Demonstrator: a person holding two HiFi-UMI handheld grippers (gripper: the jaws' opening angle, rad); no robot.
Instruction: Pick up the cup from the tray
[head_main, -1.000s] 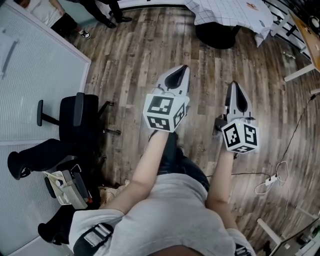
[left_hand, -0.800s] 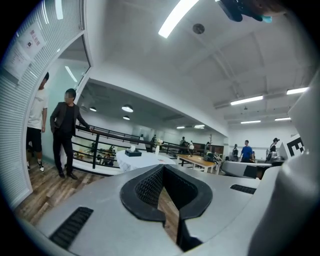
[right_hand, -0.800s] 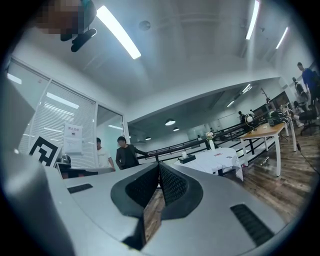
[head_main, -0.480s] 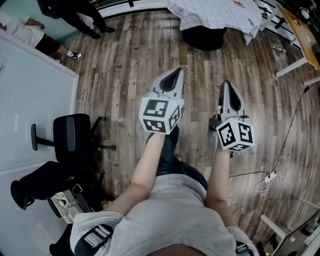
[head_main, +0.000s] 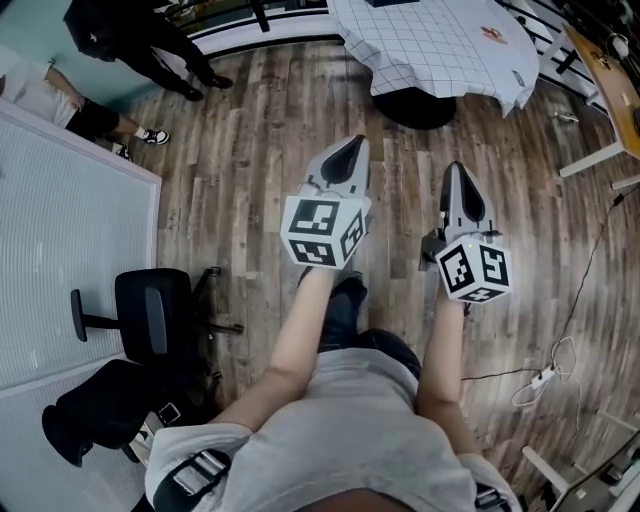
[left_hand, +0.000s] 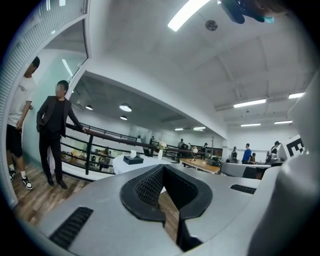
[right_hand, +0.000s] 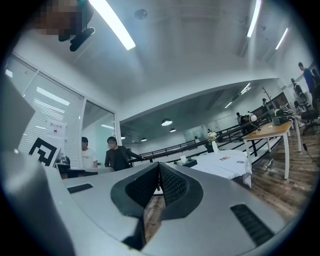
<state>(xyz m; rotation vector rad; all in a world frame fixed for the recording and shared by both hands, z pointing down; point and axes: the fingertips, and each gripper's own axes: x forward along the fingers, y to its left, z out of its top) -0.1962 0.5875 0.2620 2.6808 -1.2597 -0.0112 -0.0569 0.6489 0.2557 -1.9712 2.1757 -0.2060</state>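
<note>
Since only wood floor (head_main: 250, 150) lies below the hands, step reads as approach, no grasp begun | checked-cloth worktop (head_main: 440, 45) ahead | left gripper (head_main: 350, 150) fingers pressed together, empty | right gripper (head_main: 460, 178) same | cup, tray: in no view | next: reach worktop, find tray, open fingers

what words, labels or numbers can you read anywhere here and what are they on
No text is readable in any view.
The paper notice on the wall: print too small to read.
Print on the checked tablecloth: too blurred to read.
The cube on the left gripper and the one on the right gripper: black square patterns only, no letters.
</note>
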